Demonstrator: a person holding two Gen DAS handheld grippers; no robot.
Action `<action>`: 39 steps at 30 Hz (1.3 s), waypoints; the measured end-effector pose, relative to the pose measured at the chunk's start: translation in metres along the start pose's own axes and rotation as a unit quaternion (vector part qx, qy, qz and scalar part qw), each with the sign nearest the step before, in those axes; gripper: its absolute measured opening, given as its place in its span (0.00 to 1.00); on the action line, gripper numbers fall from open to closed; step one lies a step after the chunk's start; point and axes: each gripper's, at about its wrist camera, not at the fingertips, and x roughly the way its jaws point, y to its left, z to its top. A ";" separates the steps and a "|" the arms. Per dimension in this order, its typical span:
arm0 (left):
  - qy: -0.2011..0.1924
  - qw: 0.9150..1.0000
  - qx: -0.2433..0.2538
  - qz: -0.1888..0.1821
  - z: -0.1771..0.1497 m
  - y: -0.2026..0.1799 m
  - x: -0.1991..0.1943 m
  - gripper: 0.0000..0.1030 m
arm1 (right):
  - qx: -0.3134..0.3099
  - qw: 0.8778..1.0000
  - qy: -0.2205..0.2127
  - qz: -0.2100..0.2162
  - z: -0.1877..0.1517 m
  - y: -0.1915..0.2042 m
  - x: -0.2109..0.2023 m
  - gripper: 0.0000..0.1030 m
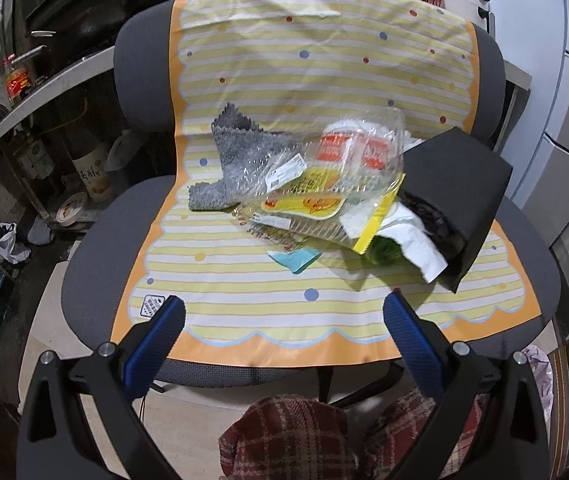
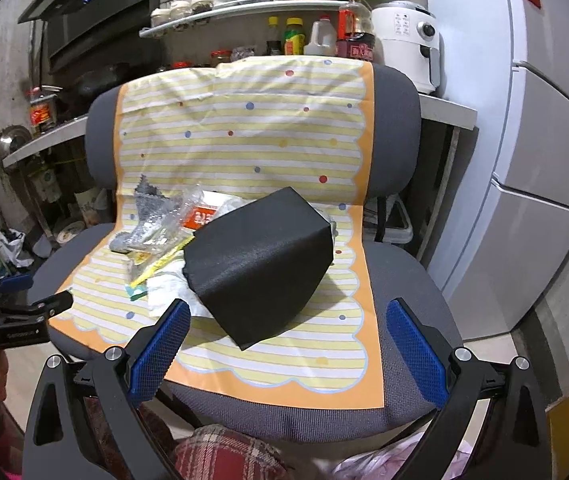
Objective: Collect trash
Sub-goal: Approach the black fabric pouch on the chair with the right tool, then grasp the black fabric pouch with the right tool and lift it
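here, both tools (image 1: 284, 320) (image 2: 288, 326) wide open, empty, black bag (image 2: 260, 264) tipped, mouth perhaps facing near-left

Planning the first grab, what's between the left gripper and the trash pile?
Only bare striped mat separates the open left gripper from the trash pile, per the left wrist view.

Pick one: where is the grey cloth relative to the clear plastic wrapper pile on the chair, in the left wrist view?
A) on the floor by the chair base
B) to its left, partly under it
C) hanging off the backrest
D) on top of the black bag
B: the grey cloth lies on the striped mat, left of the clear plastic wrapper, whose edge overlaps it.
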 end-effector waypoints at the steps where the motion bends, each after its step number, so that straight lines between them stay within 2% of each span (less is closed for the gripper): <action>1: -0.001 1.000 0.003 0.003 -0.001 0.001 0.003 0.94 | 0.009 1.000 0.002 -0.005 0.001 0.000 0.003 0.94; 4: -0.004 1.000 0.009 0.022 -0.003 0.002 0.011 0.94 | 0.024 0.999 0.008 -0.034 0.004 0.002 0.017 0.94; 6: -0.001 1.000 0.007 0.020 -0.003 0.007 0.019 0.94 | 0.032 0.999 0.014 -0.016 0.007 0.004 0.029 0.94; 12: 0.013 1.000 -0.014 0.016 0.000 0.020 0.037 0.94 | 0.009 0.998 0.050 -0.024 0.010 0.017 0.073 0.94; 18: 0.022 1.000 -0.020 0.007 0.001 0.023 0.046 0.94 | 0.028 0.997 0.070 -0.013 0.022 0.035 0.122 0.94; 23: 0.027 0.999 -0.020 0.008 -0.001 0.023 0.048 0.94 | 0.021 0.994 0.096 -0.049 0.022 0.032 0.151 0.94; 27: 0.028 0.999 -0.017 0.005 -0.002 0.018 0.047 0.94 | 0.010 0.991 0.108 -0.080 0.004 0.015 0.146 0.94; 33: 0.025 1.000 0.004 -0.009 -0.004 -0.003 0.041 0.94 | 0.051 0.982 0.129 -0.131 -0.032 -0.044 0.119 0.94; 37: 0.023 0.999 0.024 -0.025 -0.007 -0.024 0.037 0.94 | 0.083 0.983 0.116 -0.116 -0.052 -0.072 0.099 0.94; 39: 0.023 0.999 0.034 -0.030 -0.008 -0.034 0.037 0.94 | 0.098 0.987 0.088 -0.091 -0.059 -0.082 0.086 0.94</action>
